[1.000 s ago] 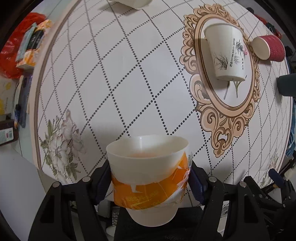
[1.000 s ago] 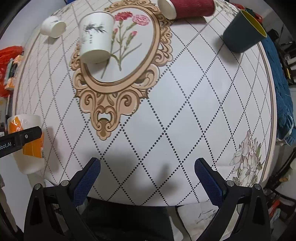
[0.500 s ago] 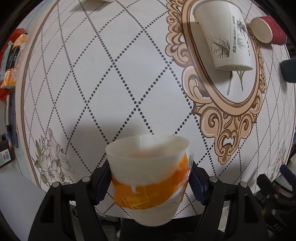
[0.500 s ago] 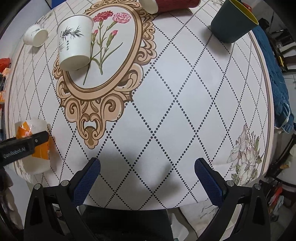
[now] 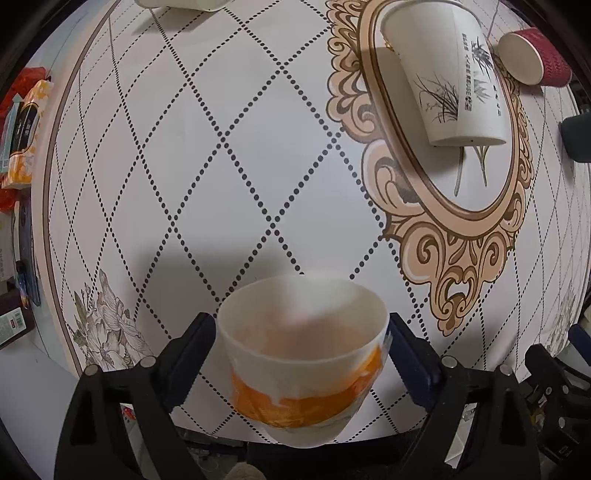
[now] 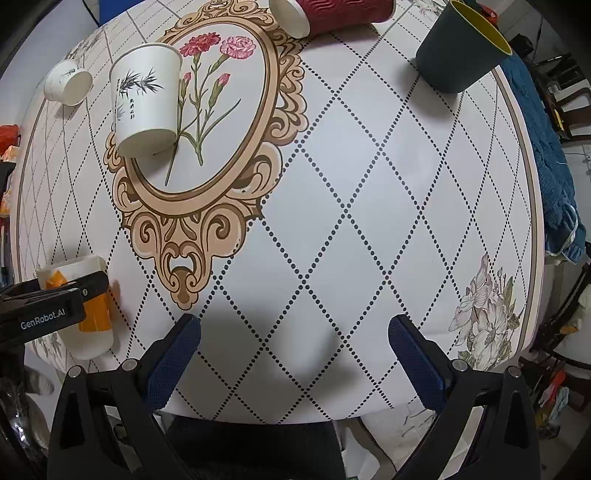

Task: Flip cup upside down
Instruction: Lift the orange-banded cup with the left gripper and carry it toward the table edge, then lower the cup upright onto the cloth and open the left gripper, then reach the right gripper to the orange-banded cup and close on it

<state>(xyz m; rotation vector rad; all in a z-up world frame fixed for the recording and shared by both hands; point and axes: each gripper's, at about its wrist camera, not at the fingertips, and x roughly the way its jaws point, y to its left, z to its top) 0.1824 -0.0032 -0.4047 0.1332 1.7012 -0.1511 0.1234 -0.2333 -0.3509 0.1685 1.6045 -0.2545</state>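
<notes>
My left gripper (image 5: 301, 354) is shut on a white paper cup with an orange band (image 5: 303, 362), gripping its sides near the table's front edge. The cup's open mouth tilts toward the table ahead and its inside shows. In the right wrist view the same cup (image 6: 86, 310) sits at the far left with the left gripper's finger (image 6: 48, 310) across it. My right gripper (image 6: 295, 360) is open and empty above the front of the table.
A white cup with a bamboo print (image 5: 454, 77) (image 6: 146, 101) stands upside down on the ornate oval. A red ribbed cup (image 6: 332, 11) and a small white cup (image 6: 68, 86) lie on their sides. A dark cup with yellow inside (image 6: 461, 51) stands at the far right.
My left gripper has moved forward over the table and tipped the orange-banded cup so its mouth faces further forward. The right gripper has moved in over the table a little, still open.
</notes>
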